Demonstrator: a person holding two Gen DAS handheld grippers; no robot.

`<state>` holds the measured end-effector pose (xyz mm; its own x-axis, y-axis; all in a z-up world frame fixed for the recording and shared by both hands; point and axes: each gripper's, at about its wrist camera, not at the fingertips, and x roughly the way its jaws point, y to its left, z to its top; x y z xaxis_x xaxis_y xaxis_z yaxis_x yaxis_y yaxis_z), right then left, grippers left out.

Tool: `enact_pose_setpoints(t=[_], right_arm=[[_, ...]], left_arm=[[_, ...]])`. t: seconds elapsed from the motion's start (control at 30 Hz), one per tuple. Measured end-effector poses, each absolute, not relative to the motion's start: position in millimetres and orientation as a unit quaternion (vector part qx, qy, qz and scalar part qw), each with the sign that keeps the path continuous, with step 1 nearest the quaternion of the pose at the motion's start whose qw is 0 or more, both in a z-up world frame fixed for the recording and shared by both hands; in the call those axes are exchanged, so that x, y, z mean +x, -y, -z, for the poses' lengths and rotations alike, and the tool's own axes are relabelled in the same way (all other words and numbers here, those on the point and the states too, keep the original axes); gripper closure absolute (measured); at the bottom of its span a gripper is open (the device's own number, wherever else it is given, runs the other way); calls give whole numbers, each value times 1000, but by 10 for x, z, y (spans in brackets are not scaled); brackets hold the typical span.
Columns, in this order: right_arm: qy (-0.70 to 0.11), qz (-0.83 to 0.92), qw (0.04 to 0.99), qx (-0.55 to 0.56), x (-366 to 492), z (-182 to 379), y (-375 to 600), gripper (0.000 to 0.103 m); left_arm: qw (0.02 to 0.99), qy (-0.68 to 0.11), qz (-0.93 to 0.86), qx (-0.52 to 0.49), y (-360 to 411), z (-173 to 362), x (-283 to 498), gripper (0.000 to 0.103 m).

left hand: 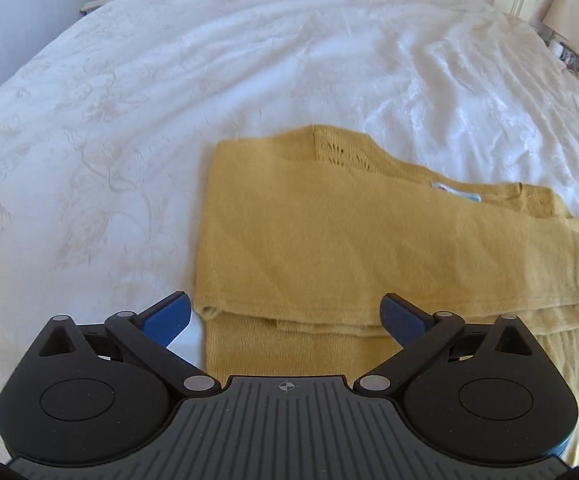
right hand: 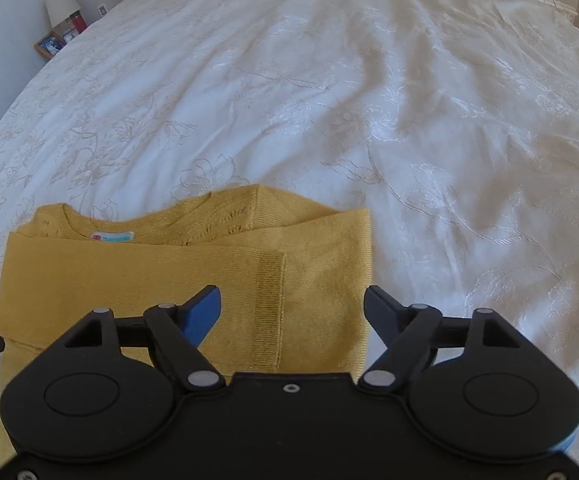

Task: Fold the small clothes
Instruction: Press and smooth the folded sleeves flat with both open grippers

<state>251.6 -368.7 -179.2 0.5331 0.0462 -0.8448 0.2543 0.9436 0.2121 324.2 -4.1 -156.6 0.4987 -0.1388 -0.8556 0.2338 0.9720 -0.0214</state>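
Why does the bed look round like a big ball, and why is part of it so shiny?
Left wrist view: the fisheye lens bends the white bedspread into a dome, and bright light glares on its wrinkles at the right. Right wrist view: same bending, corners go dark, and the yellow sweater looks a little soft.

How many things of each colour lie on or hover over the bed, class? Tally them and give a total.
Mustard-yellow: 1, the folded sweater
White: 1, the bedspread
Black with blue pads: 2, the left tool and the right tool, both open
Total: 4
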Motion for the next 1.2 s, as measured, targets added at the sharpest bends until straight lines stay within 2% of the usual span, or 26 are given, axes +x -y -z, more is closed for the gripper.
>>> enact_pose_setpoints(t=[0.03, 0.1, 0.33, 0.53, 1.2], right_arm=[[-475, 49, 865, 154, 2537, 1788, 3629, 5], [-469, 17, 869, 159, 2608, 1799, 3502, 1], [-477, -65, 865, 145, 2878, 1969, 3046, 1], [-524, -19, 840, 141, 2988, 2312, 3181, 1], [-516, 12, 852, 91, 3026, 2409, 3011, 0]], left_arm=[[863, -490, 108, 50, 73, 1562, 3304, 0], [861, -493, 112, 48, 141, 1589, 3447, 0], [851, -505, 118, 80, 375, 1834, 3771, 0], [826, -544, 108, 96, 354, 2125, 3912, 0], [830, -548, 68, 77, 458, 2155, 3929, 0]])
